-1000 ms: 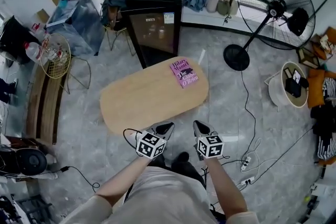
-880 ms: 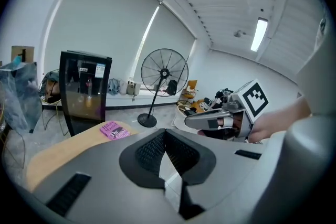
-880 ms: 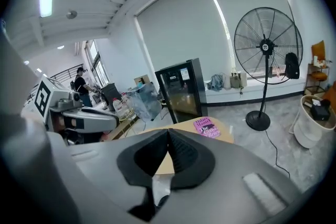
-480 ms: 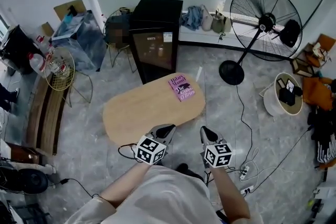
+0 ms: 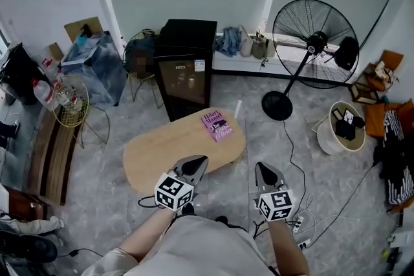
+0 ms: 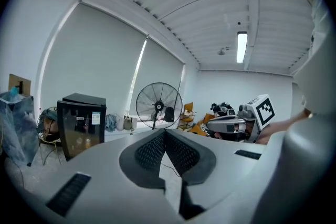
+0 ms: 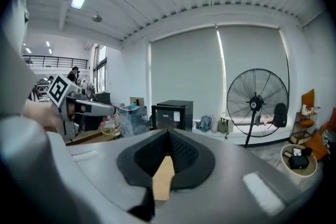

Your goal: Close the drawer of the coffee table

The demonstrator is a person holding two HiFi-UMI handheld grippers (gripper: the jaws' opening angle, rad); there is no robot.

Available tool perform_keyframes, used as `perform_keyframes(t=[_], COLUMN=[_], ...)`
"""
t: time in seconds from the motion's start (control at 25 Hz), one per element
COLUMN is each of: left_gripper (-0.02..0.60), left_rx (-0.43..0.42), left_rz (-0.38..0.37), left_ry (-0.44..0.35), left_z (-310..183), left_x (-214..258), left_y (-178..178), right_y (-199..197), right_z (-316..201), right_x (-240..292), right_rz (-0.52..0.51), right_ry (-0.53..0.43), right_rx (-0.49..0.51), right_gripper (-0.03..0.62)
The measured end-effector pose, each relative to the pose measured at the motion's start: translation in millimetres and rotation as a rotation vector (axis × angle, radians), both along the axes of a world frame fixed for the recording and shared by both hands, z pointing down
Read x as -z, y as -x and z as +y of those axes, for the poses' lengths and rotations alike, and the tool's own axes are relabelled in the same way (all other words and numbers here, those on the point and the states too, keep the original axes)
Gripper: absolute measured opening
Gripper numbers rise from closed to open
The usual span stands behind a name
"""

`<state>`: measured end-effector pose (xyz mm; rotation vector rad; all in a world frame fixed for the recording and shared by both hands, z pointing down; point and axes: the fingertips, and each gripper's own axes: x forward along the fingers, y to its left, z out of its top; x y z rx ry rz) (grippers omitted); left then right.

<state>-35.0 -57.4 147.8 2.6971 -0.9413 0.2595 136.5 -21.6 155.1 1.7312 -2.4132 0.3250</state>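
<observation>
The oval wooden coffee table (image 5: 174, 150) stands on the grey floor below me, with a pink book (image 5: 217, 125) at its far right end. From above no drawer shows open; its front is hidden under the tabletop. My left gripper (image 5: 194, 166) hovers above the table's near edge, jaws shut and empty (image 6: 164, 131). Right of the table, over the floor, my right gripper (image 5: 264, 172) is also shut with nothing in it (image 7: 168, 131). Both point nearly level across the room. A strip of the tabletop (image 7: 163, 181) shows below the right jaws.
A black glass-door fridge (image 5: 187, 68) stands just behind the table. A large standing fan (image 5: 315, 42) is at the right, with cables (image 5: 294, 158) and a power strip (image 5: 299, 223) on the floor. A wire stool (image 5: 68, 100) and a bench (image 5: 48, 152) stand at the left.
Both grippers have risen away from the table's front edge and tilted up toward level. The head view has lifted too, so the table looks smaller and farther off.
</observation>
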Motion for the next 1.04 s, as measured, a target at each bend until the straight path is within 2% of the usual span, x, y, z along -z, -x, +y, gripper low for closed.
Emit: perform_keyframes(t=[0.24, 1.04], left_gripper=[0.006, 0.006], left_rx=[0.017, 0.01], left_rz=[0.04, 0.029], left_ry=[-0.051, -0.054], left_z=[-7.7, -14.6], left_x=[23.6, 19.3], left_y=[4.9, 9.6], right_y=[-5.4, -3.3], right_z=[-0.1, -3.2], right_x=[24.4, 30.0], right_rz=[0.0, -0.015], right_ry=[-0.079, -0.083], right_rx=[-0.009, -0.009], right_gripper=[0.011, 0.011])
